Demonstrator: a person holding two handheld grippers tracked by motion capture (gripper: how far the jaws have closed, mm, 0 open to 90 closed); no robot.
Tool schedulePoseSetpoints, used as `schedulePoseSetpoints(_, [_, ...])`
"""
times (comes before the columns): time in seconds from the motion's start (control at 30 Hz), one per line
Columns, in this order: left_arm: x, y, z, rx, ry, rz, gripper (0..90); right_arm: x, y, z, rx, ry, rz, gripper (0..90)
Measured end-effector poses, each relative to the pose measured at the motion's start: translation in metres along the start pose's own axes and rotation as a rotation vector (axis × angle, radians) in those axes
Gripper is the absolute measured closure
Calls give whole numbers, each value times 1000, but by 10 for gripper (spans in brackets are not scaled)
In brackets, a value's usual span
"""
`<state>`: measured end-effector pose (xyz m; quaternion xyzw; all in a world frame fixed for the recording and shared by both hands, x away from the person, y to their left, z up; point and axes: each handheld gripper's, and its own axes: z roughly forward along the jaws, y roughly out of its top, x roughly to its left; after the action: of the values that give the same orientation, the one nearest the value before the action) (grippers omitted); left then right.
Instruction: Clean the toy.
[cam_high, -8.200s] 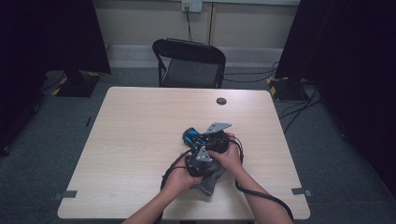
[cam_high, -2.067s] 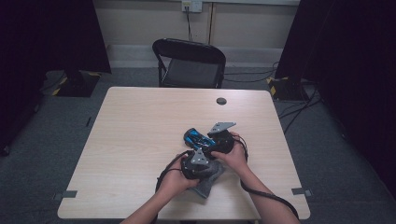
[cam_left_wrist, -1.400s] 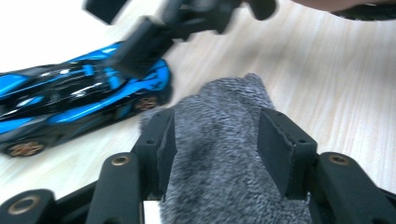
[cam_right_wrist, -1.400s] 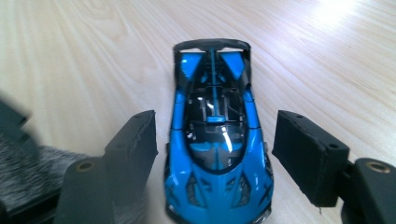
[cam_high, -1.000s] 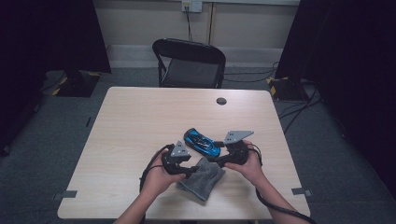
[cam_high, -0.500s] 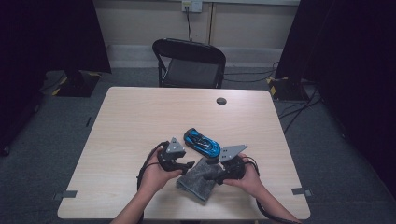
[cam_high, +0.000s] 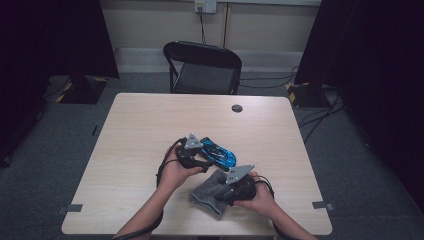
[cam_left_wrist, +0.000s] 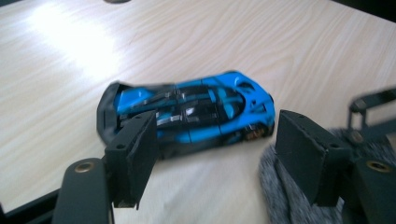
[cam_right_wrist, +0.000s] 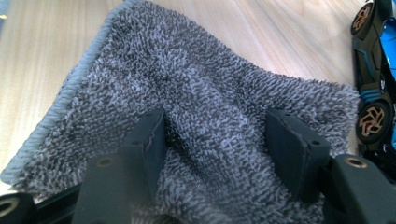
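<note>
1 blue toy car (cam_left_wrist: 196, 114), 1 grey cloth (cam_right_wrist: 201, 116), 2 grippers: left gripper (cam_left_wrist: 212, 154) apart, opening, empty; right gripper (cam_right_wrist: 215, 149) closing over cloth.

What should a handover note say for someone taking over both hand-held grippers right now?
Left hand-held gripper: jaws have just been opening and stand apart on either side of the blue toy car, pads not pressing it.
Right hand-held gripper: jaws have just been closing, pushed down into the grey cloth with a fold between them, not yet pinched.
Car sits on the table just beyond the cloth.
Done: both things are within reach.
Left, probably: grip car, pinch cloth, wipe the car.
</note>
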<state>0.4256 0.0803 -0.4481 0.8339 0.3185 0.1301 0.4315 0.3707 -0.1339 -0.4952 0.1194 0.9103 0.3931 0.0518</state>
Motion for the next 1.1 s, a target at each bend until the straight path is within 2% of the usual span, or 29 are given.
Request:
schedulePoseSetpoints(0.1, [3,8,13,-5,-8,22,269,1,-1,-1,-1,-14,11,482])
schedulePoseSetpoints(0.13, [4,10,17,3,-8,37,258,1,-1,-1,-5,-20,9,530])
schedulePoseSetpoints(0.23, [5,14,31,5,-37,38,235,3,-3,-4,-3,-28,8,669])
schedulePoseSetpoints(0.33, [6,18,42,24,-41,74,229,4,-3,-6,-4,-38,17,698])
schedulePoseSetpoints(0.47, [11,18,53,52,-48,70,229,4,-5,-8,-7,-46,41,750])
schedulePoseSetpoints(0.57, [13,17,58,50,-54,60,229,3,-8,-11,-20,-51,67,765])
schedulePoseSetpoints(0.73, [16,14,63,60,-35,48,235,-1,-12,-19,-16,-100,80,768])
schedulePoseSetpoints(0.8, [18,12,64,56,-26,48,229,-4,-15,-21,-19,-89,105,739])
schedulePoseSetpoints(0.9, [19,11,64,60,-25,53,213,-7,-19,-23,-31,-30,128,577])
schedulePoseSetpoints(1.0, [17,11,65,76,-29,87,187,-5,-18,-25,-27,-47,99,429])
schedulePoseSetpoints(1.1, [18,11,66,68,-30,77,184,-6,-15,-30,-36,-46,106,293])
